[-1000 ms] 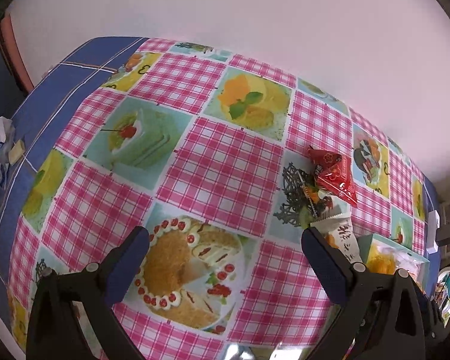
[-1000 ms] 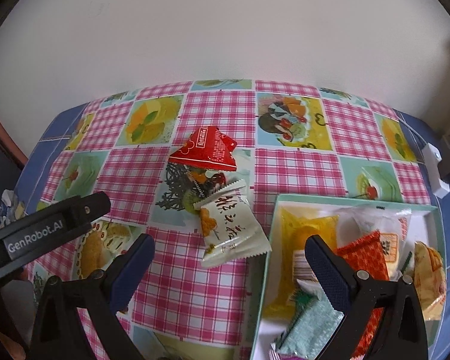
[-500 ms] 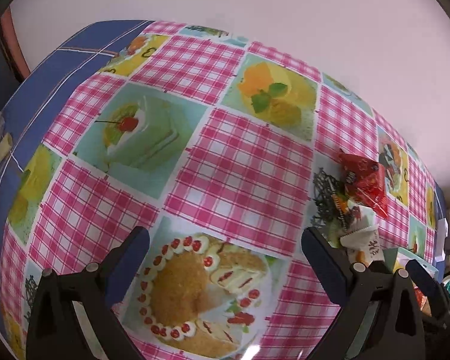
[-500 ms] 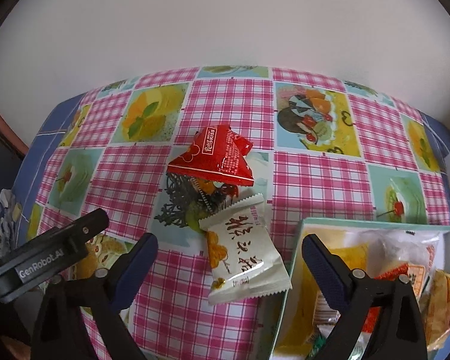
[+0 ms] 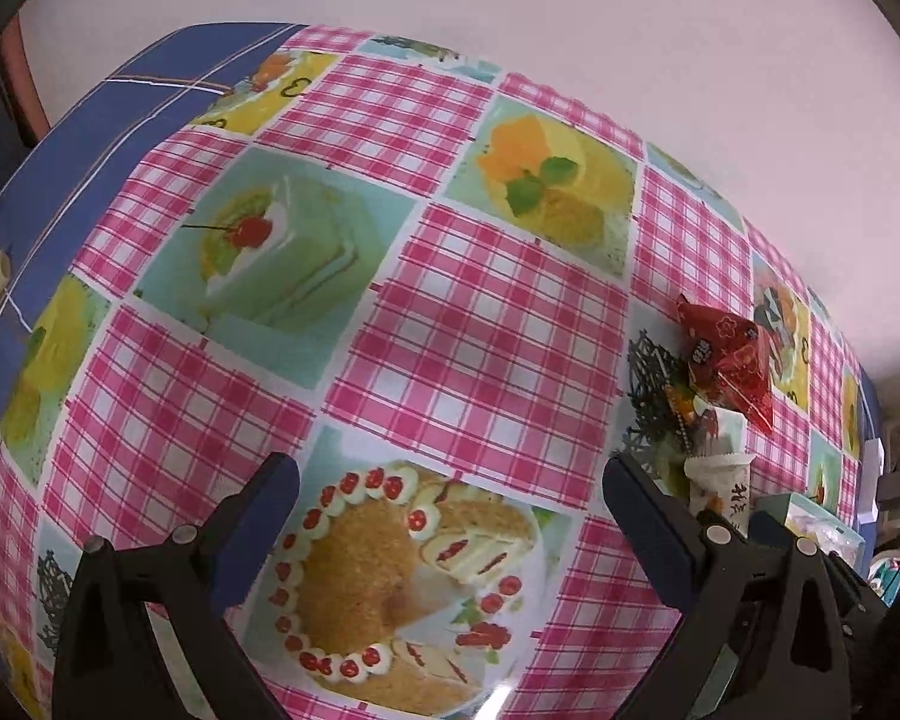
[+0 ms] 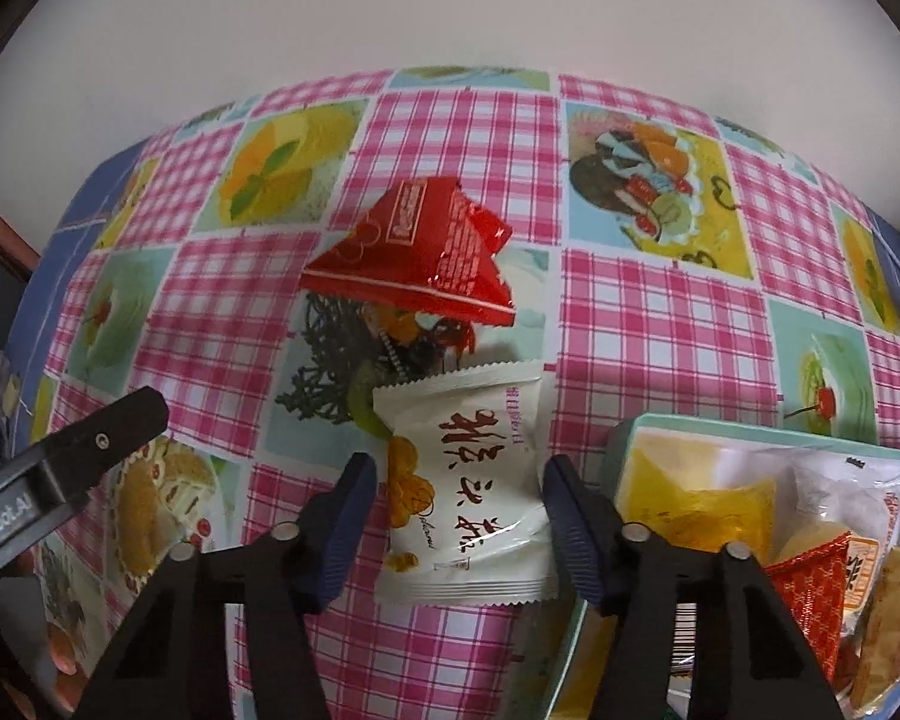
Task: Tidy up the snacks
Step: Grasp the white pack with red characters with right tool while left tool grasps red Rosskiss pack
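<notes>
A white snack packet (image 6: 465, 480) with dark red characters lies flat on the checked tablecloth. My right gripper (image 6: 456, 516) is open with one finger on each side of it, close to its edges but apart from them. A red triangular packet (image 6: 420, 258) lies just beyond it. A teal tray (image 6: 624, 438) at the right holds several snacks, among them a yellow one (image 6: 708, 492) and a red one (image 6: 810, 582). My left gripper (image 5: 450, 522) is open and empty over a cake picture. In the left wrist view both packets show at the right: red (image 5: 726, 354), white (image 5: 720, 480).
The table (image 5: 480, 312) is covered with a pink checked cloth with cake pictures, against a white wall. A blue cloth border (image 5: 90, 120) runs along the left edge. The left gripper's finger (image 6: 96, 444) shows at the left of the right wrist view.
My right gripper has moved forward and down so the white packet now lies between its fingers, and the jaws have narrowed. My left gripper has shifted slightly left and stays open.
</notes>
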A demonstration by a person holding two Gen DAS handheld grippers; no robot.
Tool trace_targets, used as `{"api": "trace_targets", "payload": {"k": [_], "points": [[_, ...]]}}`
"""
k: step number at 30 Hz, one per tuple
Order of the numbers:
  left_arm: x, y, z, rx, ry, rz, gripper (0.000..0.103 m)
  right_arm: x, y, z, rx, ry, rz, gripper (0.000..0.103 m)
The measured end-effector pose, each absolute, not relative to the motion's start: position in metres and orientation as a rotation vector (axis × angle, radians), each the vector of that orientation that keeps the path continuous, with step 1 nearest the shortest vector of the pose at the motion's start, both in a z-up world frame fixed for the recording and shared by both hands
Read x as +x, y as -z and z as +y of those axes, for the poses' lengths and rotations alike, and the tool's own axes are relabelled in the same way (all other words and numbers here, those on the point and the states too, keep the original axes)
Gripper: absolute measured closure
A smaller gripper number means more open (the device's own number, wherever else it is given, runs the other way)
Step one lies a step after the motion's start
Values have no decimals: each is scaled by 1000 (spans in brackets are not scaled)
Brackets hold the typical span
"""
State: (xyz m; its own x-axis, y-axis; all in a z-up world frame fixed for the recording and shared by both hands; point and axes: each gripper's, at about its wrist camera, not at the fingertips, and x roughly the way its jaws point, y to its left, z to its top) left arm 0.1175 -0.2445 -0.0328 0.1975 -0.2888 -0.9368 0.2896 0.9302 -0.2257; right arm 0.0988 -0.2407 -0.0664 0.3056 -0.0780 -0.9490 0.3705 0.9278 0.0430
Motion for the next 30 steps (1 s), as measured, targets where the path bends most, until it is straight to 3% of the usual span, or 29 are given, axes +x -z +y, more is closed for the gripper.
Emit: {"api": "trace_targets", "payload": {"k": [14,30], "points": [[115,51,-249,-6,404,1350,2,96,77,-234,272,343,1199,49],[109,31,-291,-46,540,1353,2,78,22,-272,368,342,1123,49]]}}
